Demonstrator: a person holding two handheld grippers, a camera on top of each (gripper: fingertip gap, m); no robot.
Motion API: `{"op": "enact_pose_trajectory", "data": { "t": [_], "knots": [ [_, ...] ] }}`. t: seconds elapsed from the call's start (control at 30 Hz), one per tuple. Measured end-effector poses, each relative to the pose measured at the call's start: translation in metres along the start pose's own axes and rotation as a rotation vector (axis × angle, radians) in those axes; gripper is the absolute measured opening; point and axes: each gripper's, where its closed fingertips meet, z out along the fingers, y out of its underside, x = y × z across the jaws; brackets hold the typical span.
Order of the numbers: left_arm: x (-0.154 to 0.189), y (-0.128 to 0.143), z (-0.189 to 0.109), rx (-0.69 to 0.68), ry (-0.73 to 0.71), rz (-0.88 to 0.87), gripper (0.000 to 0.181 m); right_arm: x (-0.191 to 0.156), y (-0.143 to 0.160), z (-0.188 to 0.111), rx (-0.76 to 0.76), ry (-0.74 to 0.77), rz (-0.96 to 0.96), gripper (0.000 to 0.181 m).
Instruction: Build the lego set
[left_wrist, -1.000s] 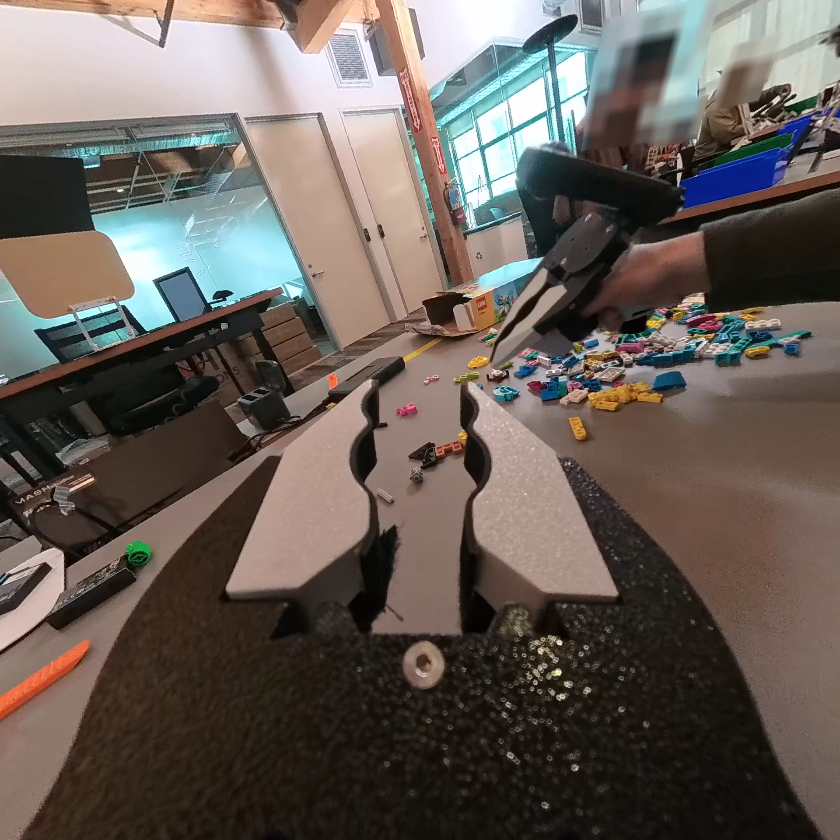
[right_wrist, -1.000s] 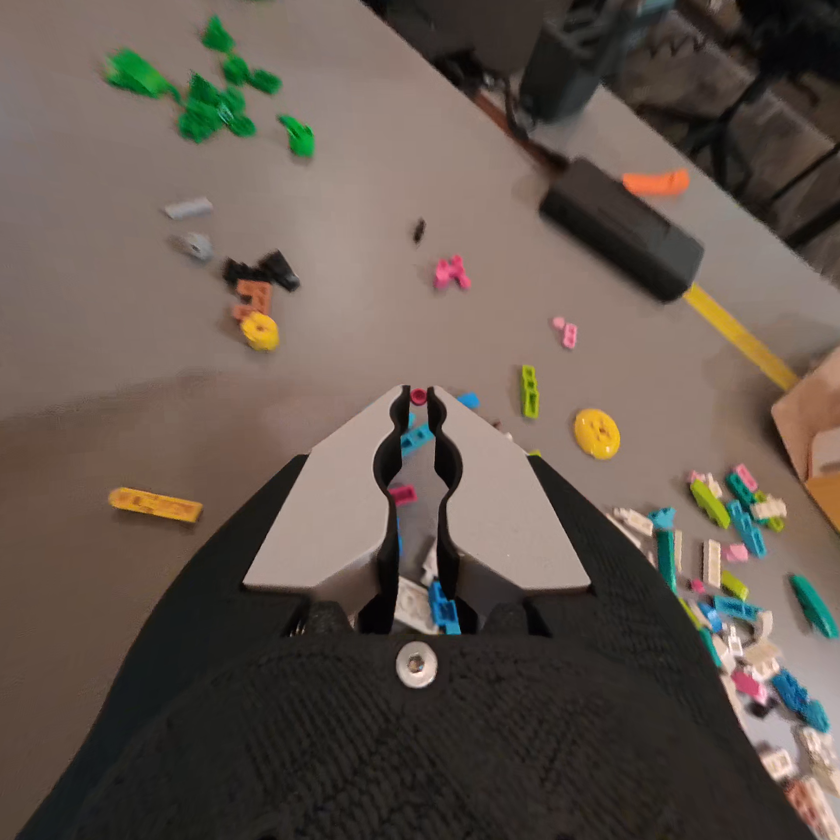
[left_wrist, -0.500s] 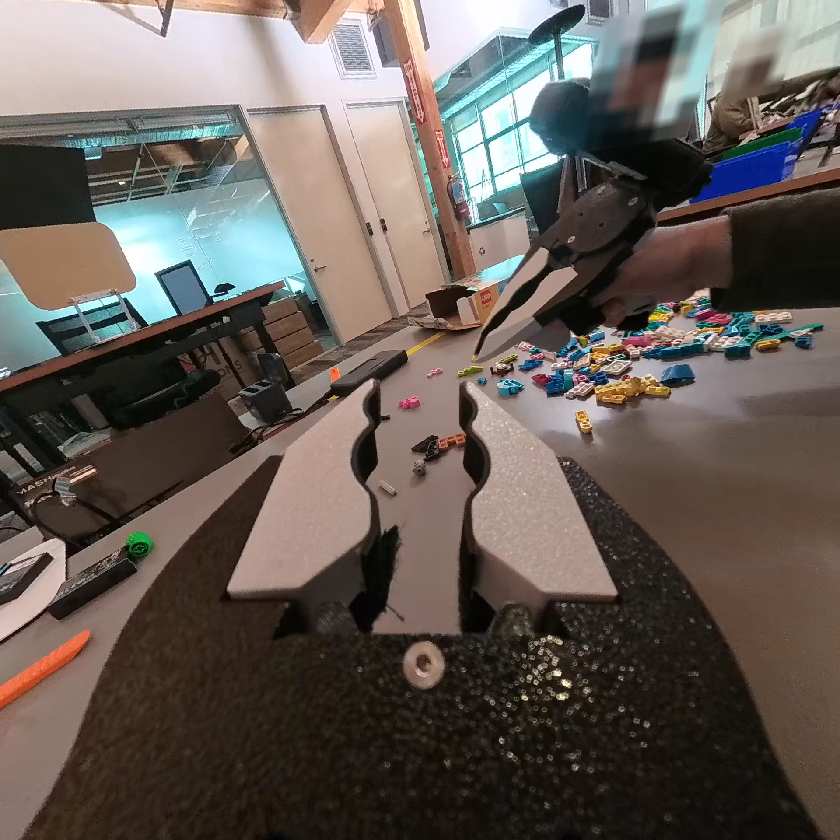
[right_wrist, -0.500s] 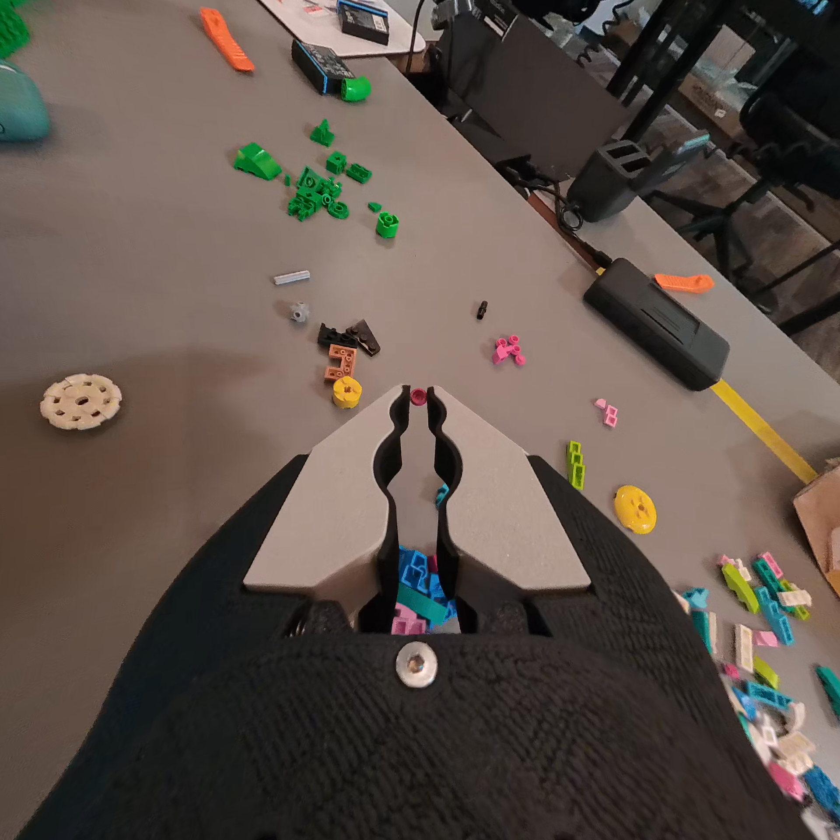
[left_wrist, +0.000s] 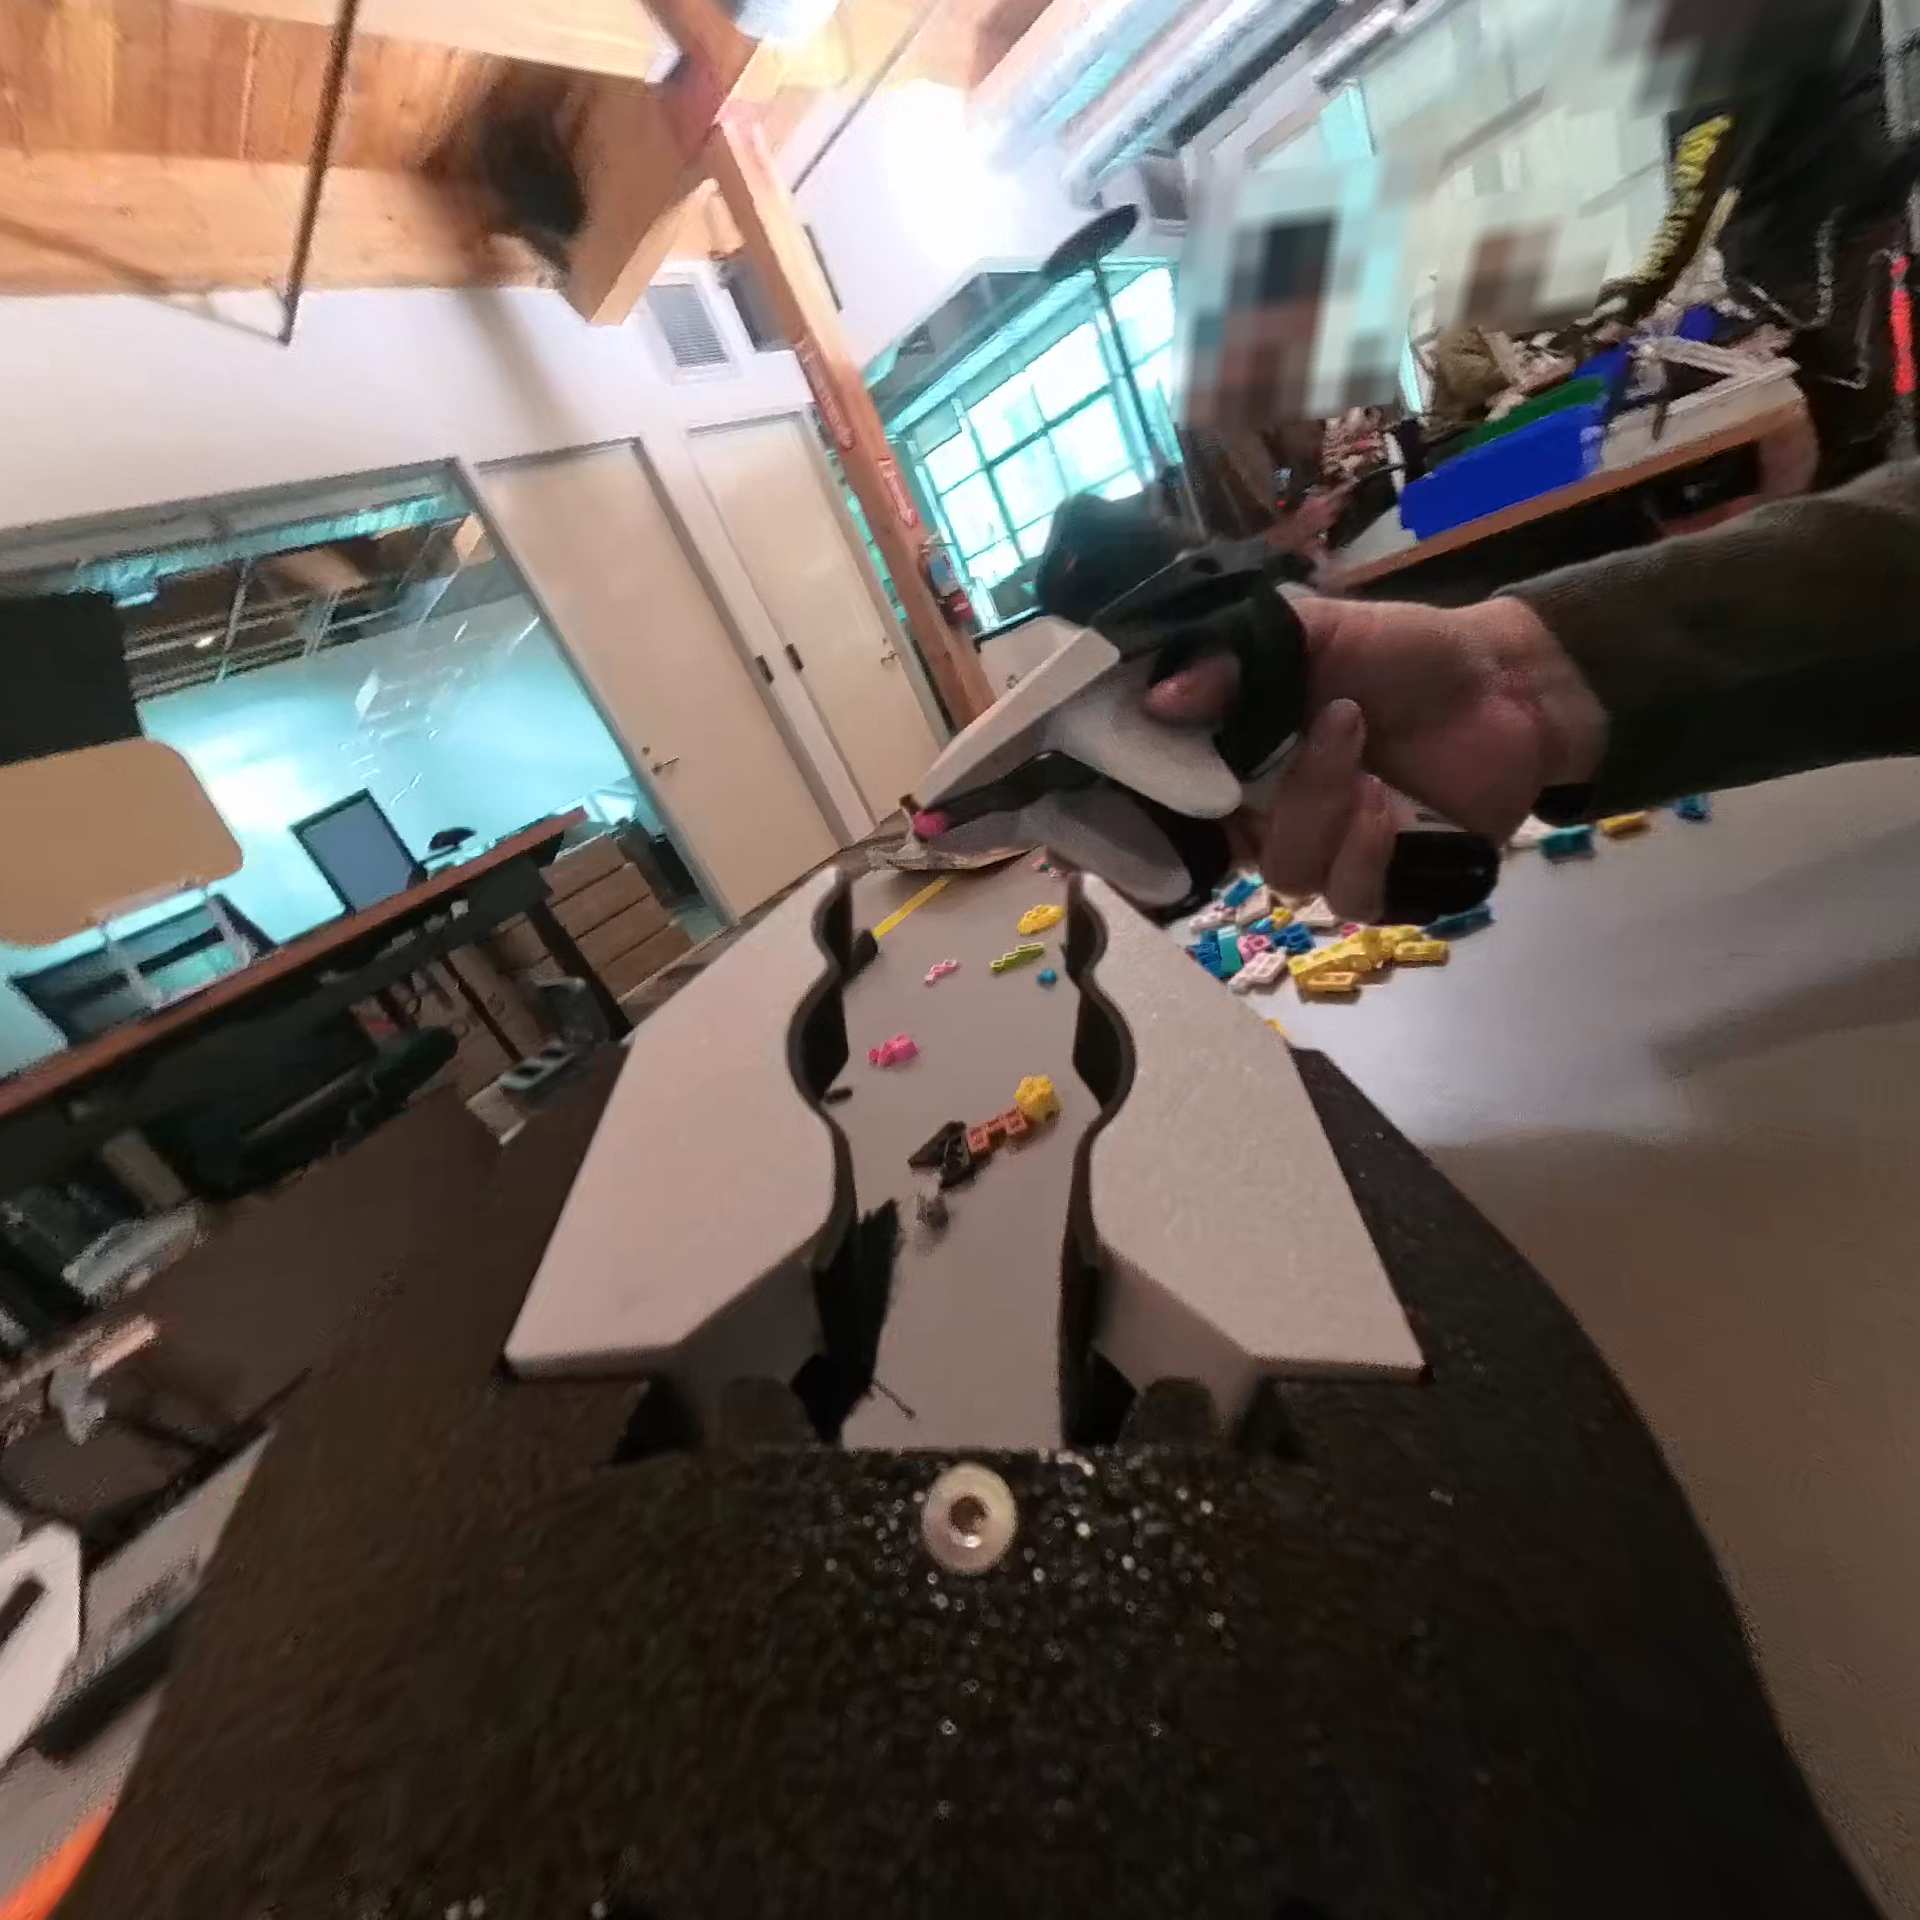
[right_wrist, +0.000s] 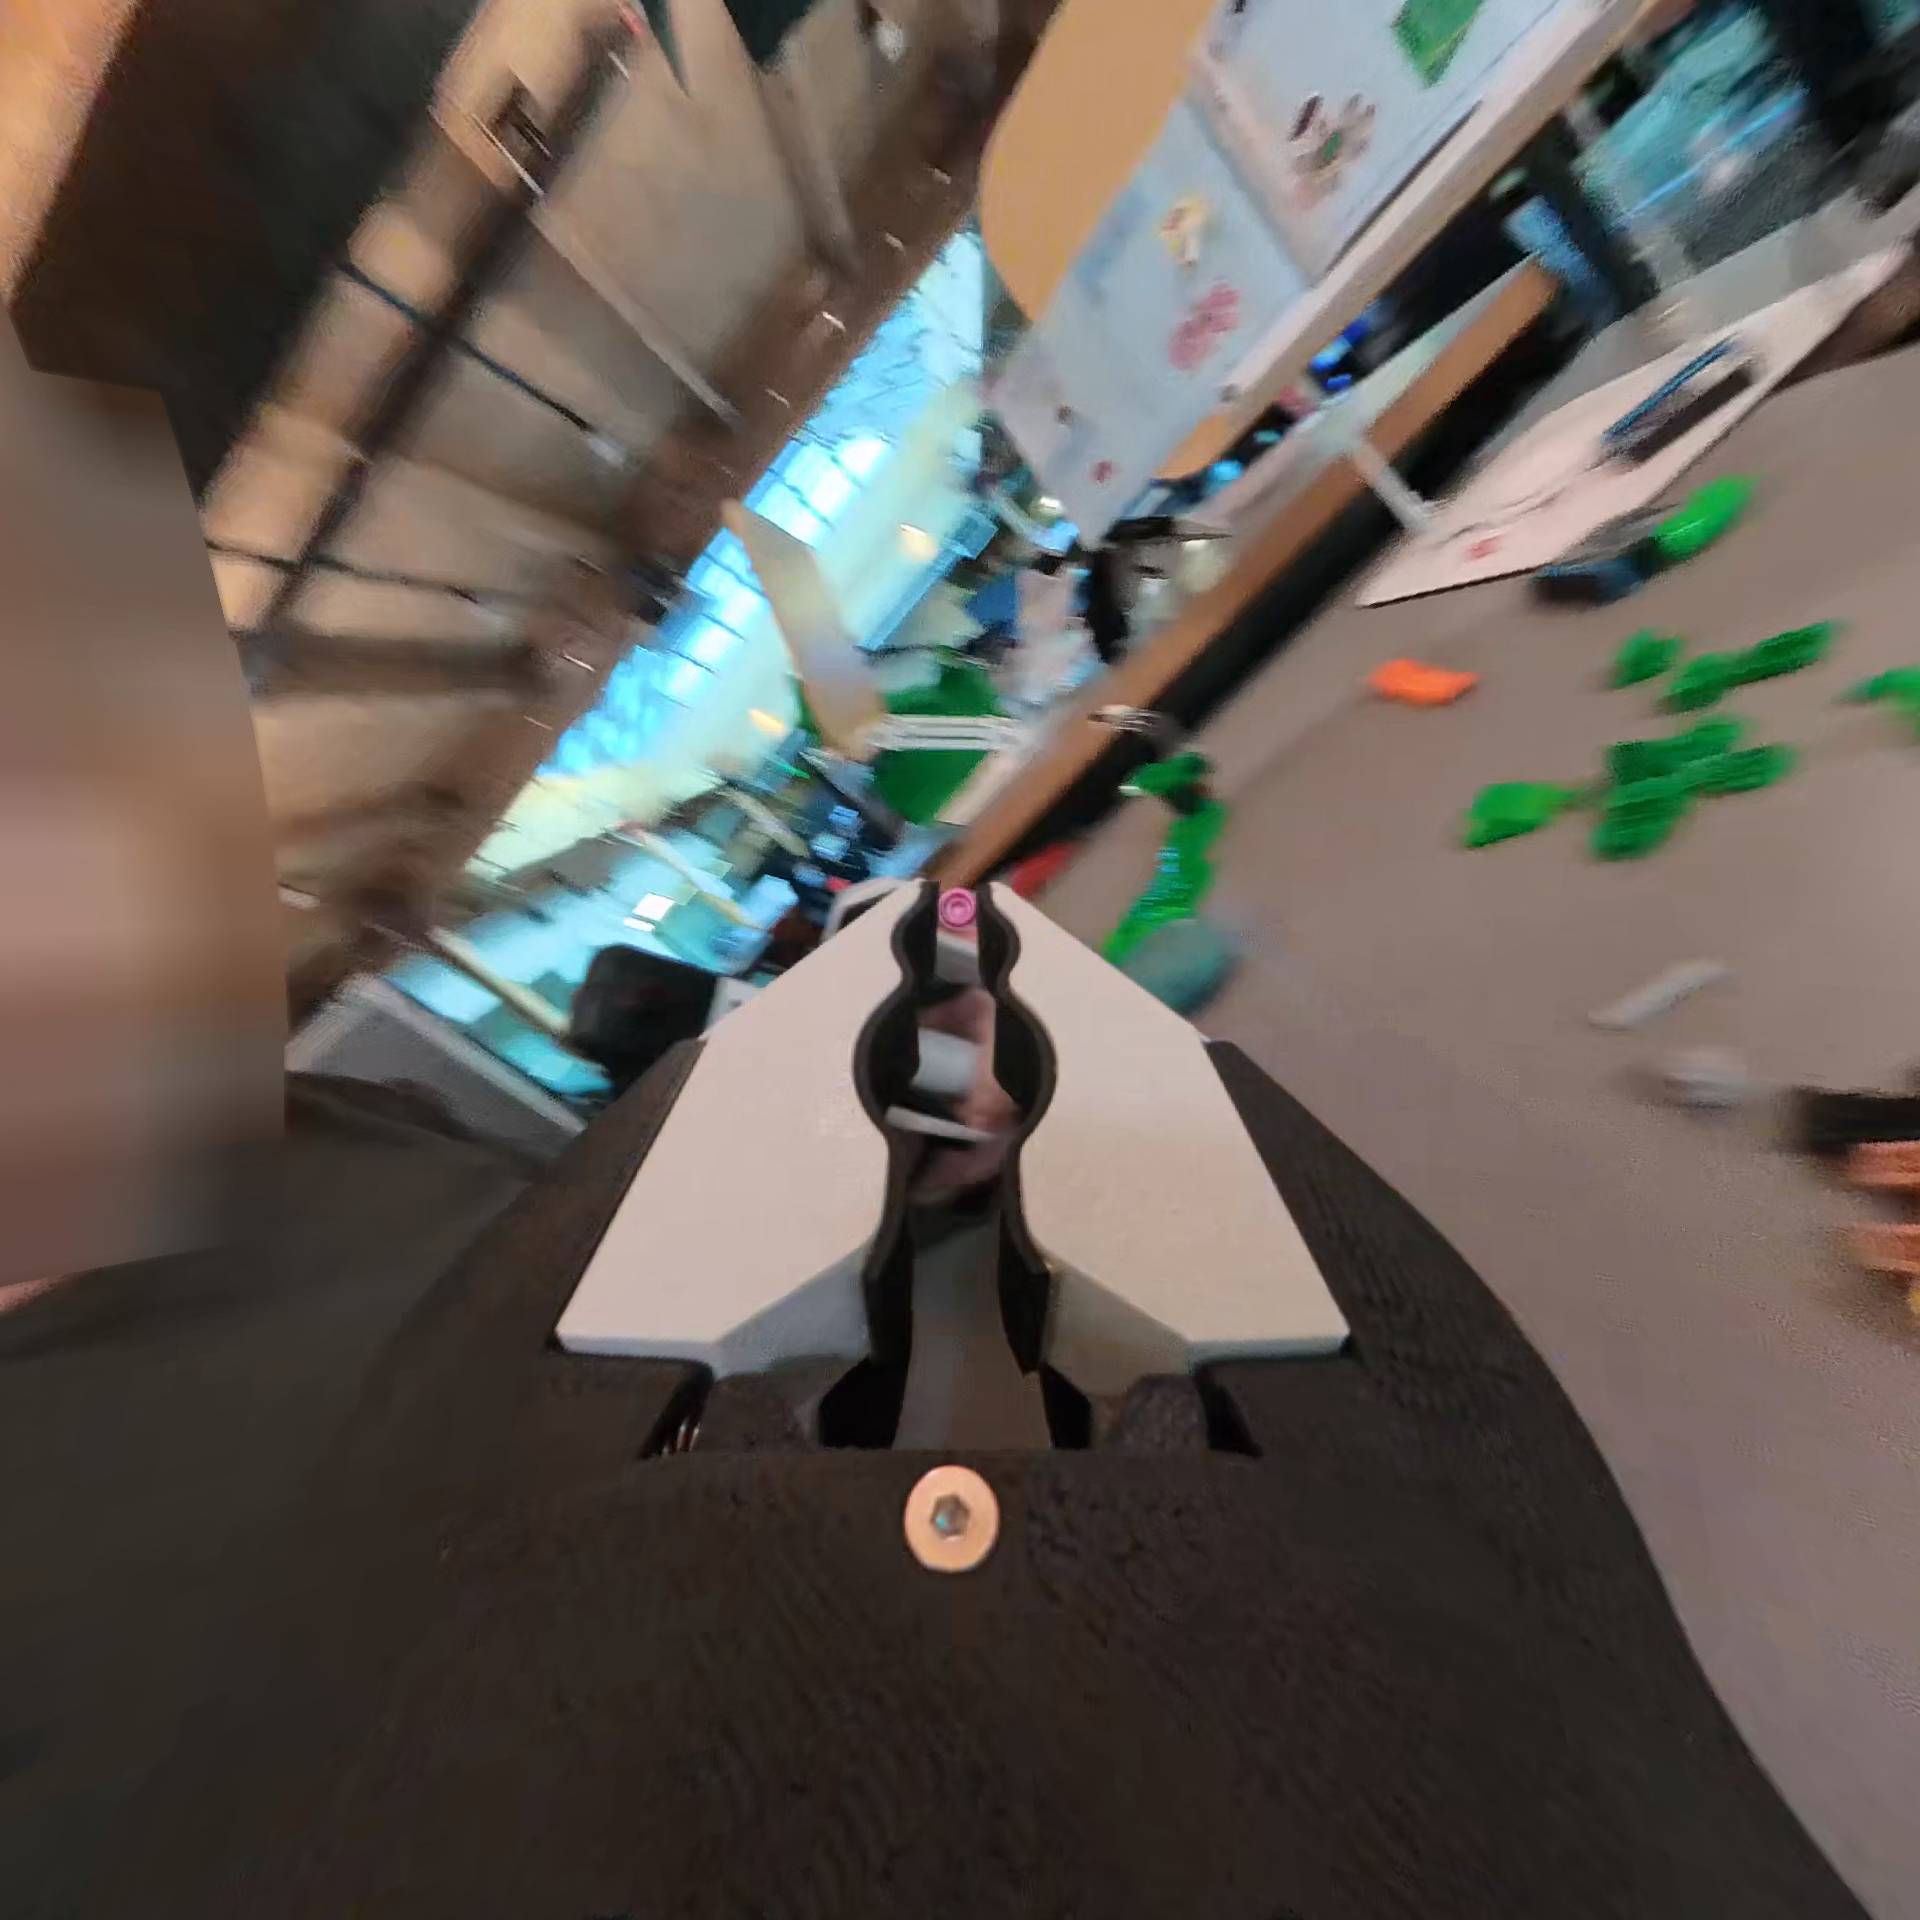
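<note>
While my right tool (right_wrist: 957, 902) pinches a small round pink stud (right_wrist: 956, 909) at its very tips, raised off the worktop (left_wrist: 1558, 1195) and turned sideways, my left tool (left_wrist: 951, 914) hangs half open and empty over the black and orange bits (left_wrist: 971, 1141). Stud looks tiny, hard, light and slick; I judge it could pop out or twist under an uneven squeeze, so grip is best across its round side, square at the tips. Loose bricks (left_wrist: 1340, 956) lie heaped to the right.
</note>
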Motion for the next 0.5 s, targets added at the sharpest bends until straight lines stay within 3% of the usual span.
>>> {"op": "enact_pose_trajectory", "data": {
  "t": [0.2,0.5],
  "knots": [
    [-0.005,-0.01,0.027,-0.009,0.043,0.012,0.033,-0.01,0.002,0.002,0.042,-0.182,0.279,0.006],
    [-0.005,0.0,0.031,-0.056,-0.027,0.127,0.005,-0.008,0.012,0.007,0.041,-0.202,0.362,0.006]
  ]
}}
